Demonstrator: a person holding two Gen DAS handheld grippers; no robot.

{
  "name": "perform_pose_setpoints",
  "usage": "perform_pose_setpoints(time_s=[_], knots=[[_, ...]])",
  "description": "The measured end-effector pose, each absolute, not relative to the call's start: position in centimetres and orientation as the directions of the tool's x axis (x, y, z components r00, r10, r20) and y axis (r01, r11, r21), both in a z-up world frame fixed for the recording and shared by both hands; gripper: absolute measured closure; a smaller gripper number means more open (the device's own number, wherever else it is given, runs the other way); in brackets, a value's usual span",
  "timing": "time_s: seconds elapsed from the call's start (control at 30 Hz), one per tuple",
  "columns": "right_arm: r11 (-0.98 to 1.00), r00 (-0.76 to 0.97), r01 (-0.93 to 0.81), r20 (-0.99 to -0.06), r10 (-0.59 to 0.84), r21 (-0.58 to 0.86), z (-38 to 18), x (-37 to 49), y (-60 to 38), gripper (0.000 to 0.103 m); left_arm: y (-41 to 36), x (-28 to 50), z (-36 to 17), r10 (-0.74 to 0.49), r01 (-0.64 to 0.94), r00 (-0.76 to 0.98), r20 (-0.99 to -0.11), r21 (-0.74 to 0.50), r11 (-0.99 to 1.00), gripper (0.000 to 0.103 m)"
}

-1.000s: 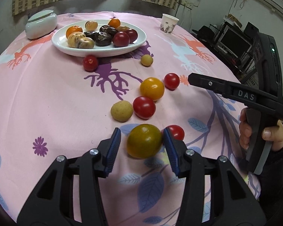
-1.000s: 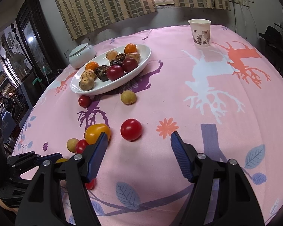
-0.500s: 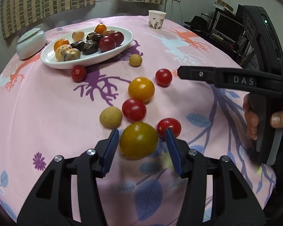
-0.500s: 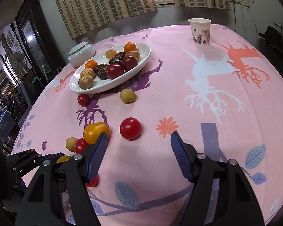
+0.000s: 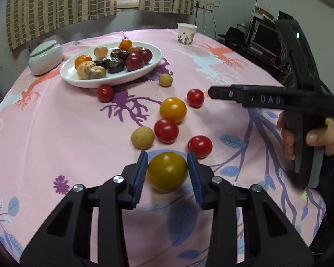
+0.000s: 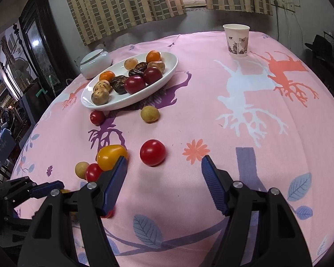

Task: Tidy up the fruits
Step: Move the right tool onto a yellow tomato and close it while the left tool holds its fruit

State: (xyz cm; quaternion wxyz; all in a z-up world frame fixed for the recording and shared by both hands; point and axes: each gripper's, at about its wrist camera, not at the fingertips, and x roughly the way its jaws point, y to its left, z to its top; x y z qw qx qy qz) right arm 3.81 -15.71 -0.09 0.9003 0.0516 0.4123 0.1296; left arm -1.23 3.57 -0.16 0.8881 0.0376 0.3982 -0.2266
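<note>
One yellow-green tomato (image 5: 167,170) sits squarely between the left gripper (image 5: 167,175) fingers, which have just been closing and now pinch it on both sides, low over the worktop (image 5: 55,133); the white plate (image 5: 82,81) lies ahead and to the left, so that hand, not the right, carries it there. Right gripper (image 6: 163,172) fingers are spread with nothing between them, a red tomato (image 6: 152,152) just ahead. Loose on the cloth: four red tomatoes, one orange-yellow tomato (image 5: 173,109), two small tan fruits; roughly ten pieces on the plate.
</note>
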Motion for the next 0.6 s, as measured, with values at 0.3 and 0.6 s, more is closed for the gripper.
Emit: perform_pose_setpoints(time_s=[0.3,0.6], knots=[[0.938,0.556,-0.265,-0.759,0.337,0.222,-0.1,3.9,-12.7,0.033,6.1,0.3,-0.4,-0.397,0.396,0.608,-0.687,-0.172,0.902,0.081],[0.936,0.519,-0.188,-0.778,0.353,0.299,0.0,5.4,-12.3,0.033,6.2,0.4,-1.3,-0.387,0.391,0.589,-0.709,-0.169,0.905,0.042]])
